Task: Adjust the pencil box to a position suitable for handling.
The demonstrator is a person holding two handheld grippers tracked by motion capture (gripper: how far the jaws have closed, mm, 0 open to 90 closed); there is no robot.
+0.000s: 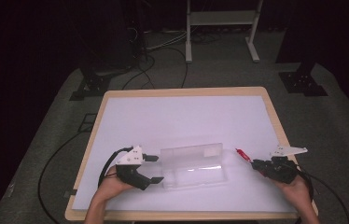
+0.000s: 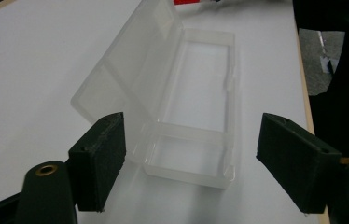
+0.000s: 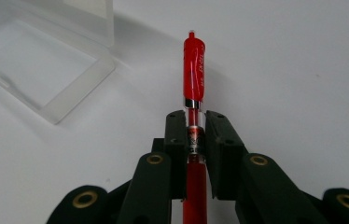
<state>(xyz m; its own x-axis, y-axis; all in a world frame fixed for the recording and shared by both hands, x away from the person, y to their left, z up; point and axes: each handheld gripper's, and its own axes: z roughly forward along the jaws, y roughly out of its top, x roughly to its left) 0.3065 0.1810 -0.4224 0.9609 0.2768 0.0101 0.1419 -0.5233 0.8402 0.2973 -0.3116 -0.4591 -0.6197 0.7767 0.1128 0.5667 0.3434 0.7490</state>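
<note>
A clear plastic box [image 1: 196, 175] lies open near the table's front edge, its lid [image 1: 191, 152] tilted up at the far side. My left gripper [image 1: 155, 169] is open at the box's left end, and nothing is gripped. In the left gripper view, the box [image 2: 186, 116] is empty and the left gripper [image 2: 193, 130] has a jaw on either side of its near end, not touching it. My right gripper [image 1: 258, 164] is to the right of the box, shut on a red pen [image 1: 241, 153]. The pen [image 3: 194, 70] sticks out forward past the right gripper [image 3: 195, 120], with the box corner [image 3: 46, 70] at upper left.
The white table top [image 1: 182, 116] has a wooden rim [image 1: 93, 126]. Black cables [image 1: 51, 163] run over the grey floor to the left. A white metal stand [image 1: 219, 28] is behind the table. A dark mount base [image 1: 303, 81] sits on the floor at the right.
</note>
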